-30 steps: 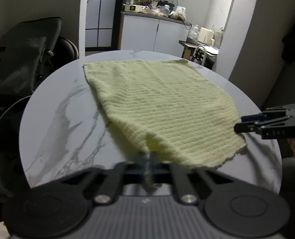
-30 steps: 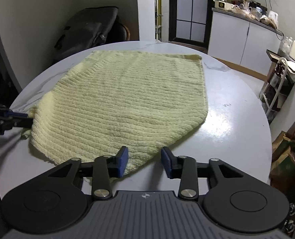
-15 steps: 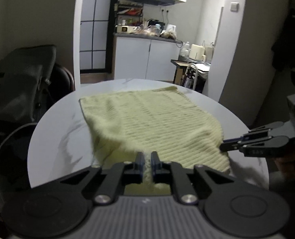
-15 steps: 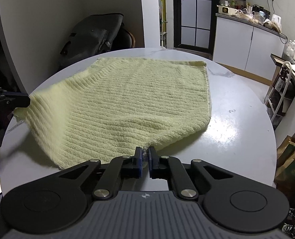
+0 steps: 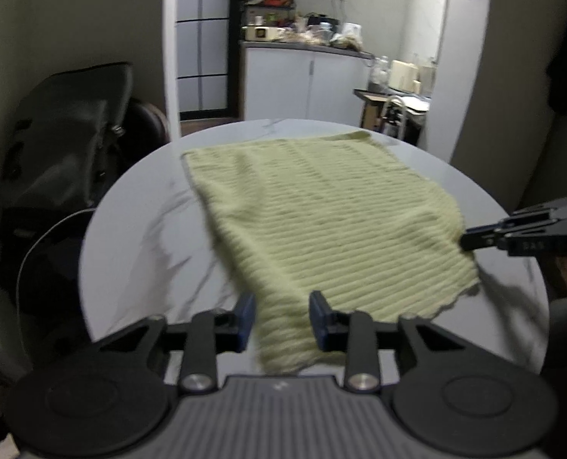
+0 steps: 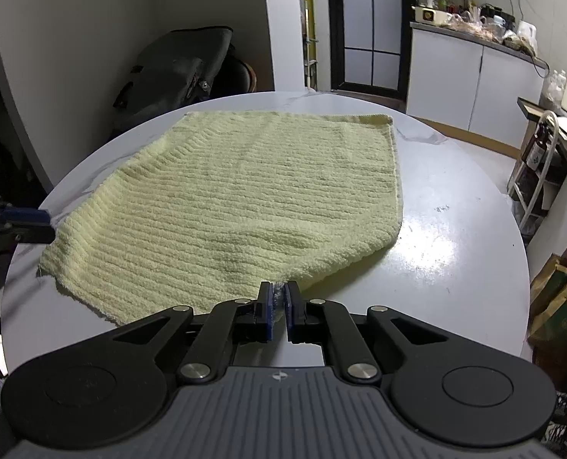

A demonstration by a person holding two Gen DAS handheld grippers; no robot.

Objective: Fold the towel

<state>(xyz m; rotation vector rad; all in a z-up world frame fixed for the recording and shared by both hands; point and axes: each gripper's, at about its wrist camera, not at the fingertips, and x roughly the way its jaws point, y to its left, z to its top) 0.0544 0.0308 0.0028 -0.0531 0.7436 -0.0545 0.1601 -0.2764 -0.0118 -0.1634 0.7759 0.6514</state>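
Observation:
A pale yellow ribbed towel lies spread on a round white marble table; it also shows in the right wrist view. My left gripper is open, its blue pads either side of the towel's near left corner, which lies between them. My right gripper is shut on the towel's near right corner and holds it slightly raised. The right gripper also shows at the right of the left wrist view, and the left gripper at the left edge of the right wrist view.
A dark bag on a chair stands beyond the table's left side. White kitchen cabinets and a small shelf rack stand behind. A paper bag sits on the floor at the right.
My left gripper has opened and let go of the towel's corner, which dropped back between its pads. My right gripper stays shut on its corner.

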